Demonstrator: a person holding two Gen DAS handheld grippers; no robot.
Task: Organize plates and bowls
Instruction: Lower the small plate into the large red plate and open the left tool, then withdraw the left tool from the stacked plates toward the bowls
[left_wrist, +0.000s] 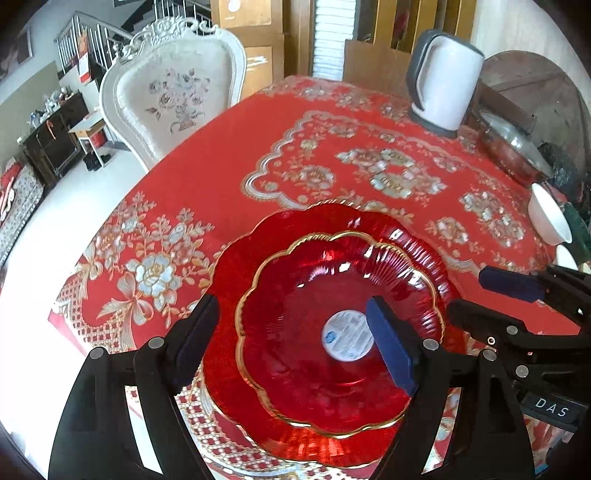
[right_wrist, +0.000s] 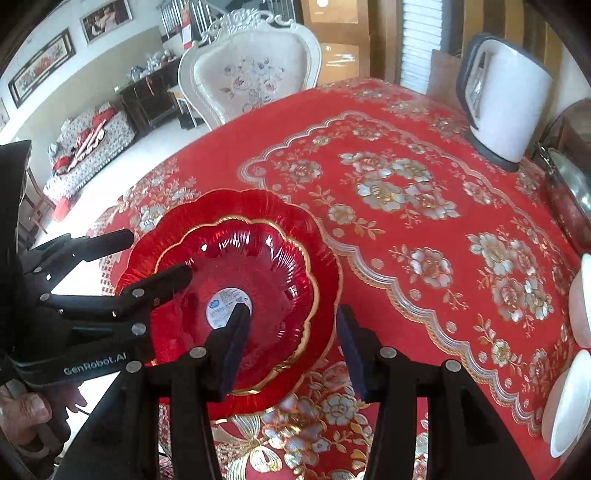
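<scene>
Red flowered tablecloth (left_wrist: 424, 221) was covered by two stacked red plates (left_wrist: 314, 332); both tongs, left (left_wrist: 291, 336) and right (right_wrist: 291, 354), were held wide, gripping nothing.

Red floral tablecloth (left_wrist: 369, 122), large red plate (left_wrist: 229, 266), white kettle (left_wrist: 447, 81), white bowls (right_wrist: 569, 398)

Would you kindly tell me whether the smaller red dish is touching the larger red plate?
Touching. The left wrist view shows the smaller red dish sitting nested in the larger red plate, with no gap beneath.
</scene>
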